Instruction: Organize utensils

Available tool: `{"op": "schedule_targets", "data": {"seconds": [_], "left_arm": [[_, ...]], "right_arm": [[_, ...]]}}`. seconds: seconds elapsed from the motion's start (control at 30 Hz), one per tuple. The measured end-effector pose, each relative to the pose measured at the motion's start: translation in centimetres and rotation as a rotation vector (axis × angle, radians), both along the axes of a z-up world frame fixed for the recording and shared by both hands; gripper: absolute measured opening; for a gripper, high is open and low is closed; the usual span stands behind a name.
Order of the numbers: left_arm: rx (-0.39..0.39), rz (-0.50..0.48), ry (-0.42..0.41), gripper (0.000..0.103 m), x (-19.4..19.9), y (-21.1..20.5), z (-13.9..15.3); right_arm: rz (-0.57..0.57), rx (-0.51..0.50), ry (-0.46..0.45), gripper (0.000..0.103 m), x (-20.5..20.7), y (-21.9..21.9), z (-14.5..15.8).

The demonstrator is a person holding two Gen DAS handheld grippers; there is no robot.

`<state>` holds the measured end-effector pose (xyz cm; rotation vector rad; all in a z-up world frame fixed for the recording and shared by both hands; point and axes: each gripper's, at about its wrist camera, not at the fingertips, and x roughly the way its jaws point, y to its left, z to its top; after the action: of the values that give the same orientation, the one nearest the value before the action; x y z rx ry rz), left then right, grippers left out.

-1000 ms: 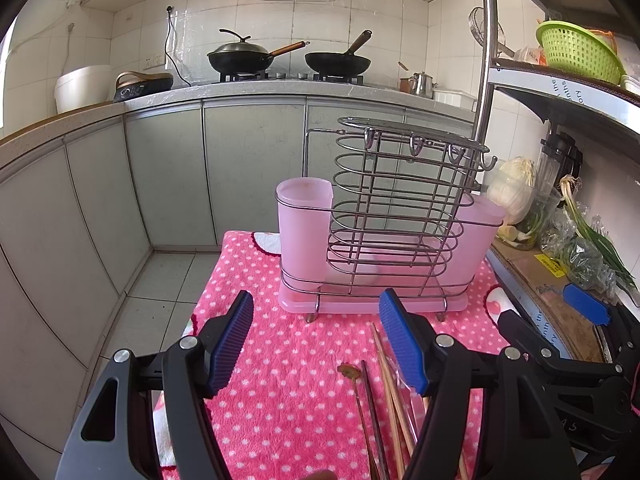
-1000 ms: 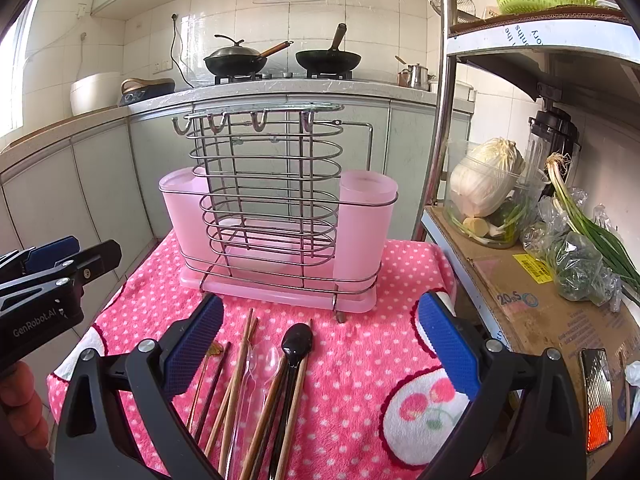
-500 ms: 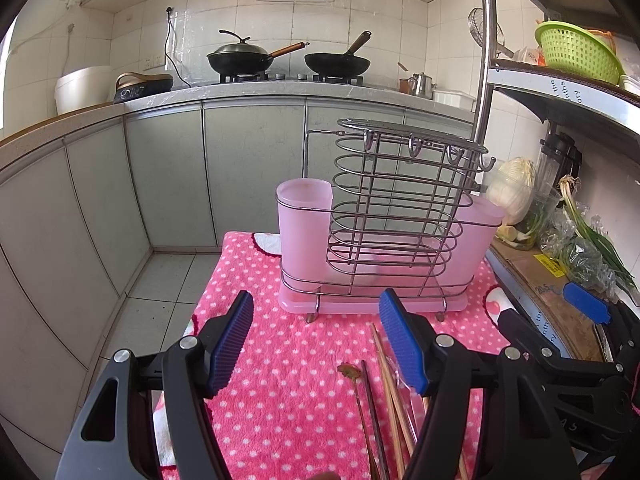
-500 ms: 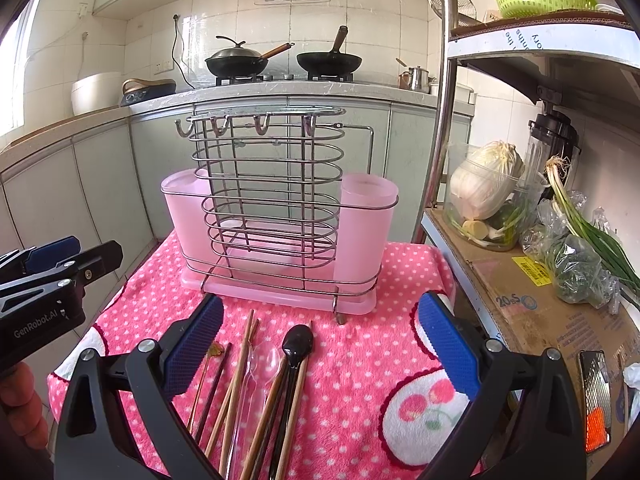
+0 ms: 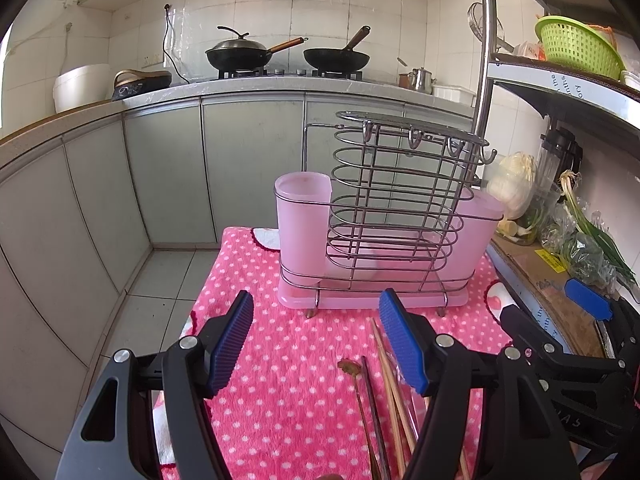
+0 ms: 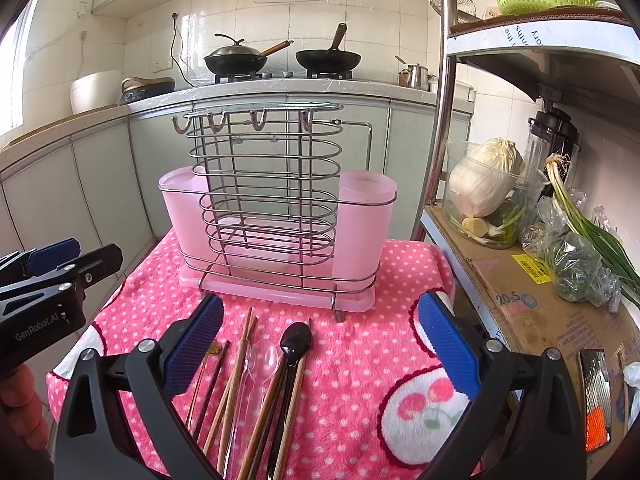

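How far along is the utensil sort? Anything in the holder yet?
Done: nothing. The wire rack and the right pink cup show no utensils; the cups' insides are not fully visible.
In hand: nothing. The left gripper and right gripper are both open and empty above the pink cloth.
Left: everything. The chopsticks, clear spoon and black spoon lie loose on the cloth.
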<state>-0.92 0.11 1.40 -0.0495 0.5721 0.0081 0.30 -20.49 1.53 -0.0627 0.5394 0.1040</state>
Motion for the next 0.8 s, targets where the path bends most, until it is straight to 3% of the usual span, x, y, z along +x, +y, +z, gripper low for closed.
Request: {"op": "schedule_targets", "data": {"seconds": [0.33,0.53,0.7,0.8], "left_arm": [[-0.043,-0.016,0.045,0.065,0.8,1.2,-0.5],[-0.113,-0.034,0.146,0.063,2.1,2.9,-1.1],[-0.222,-0.083,0.320,0.039,3.9,3.8,-3.2],[-0.259,-0.110,0.424,0.026,4.9,3.5,-5.0]], "right_arm": [[-0.001,0.034,0.040,0.098,0.6,-1.0,0.2],[-0.002,0.111,0.126,0.098,2.3,-2.8,0.4],[0.005,0.204,0.249,0.097,3.8,-4.3,-0.8],[0.023,0.256,0.320,0.083,4.6,-4.8,-2.0]]}}
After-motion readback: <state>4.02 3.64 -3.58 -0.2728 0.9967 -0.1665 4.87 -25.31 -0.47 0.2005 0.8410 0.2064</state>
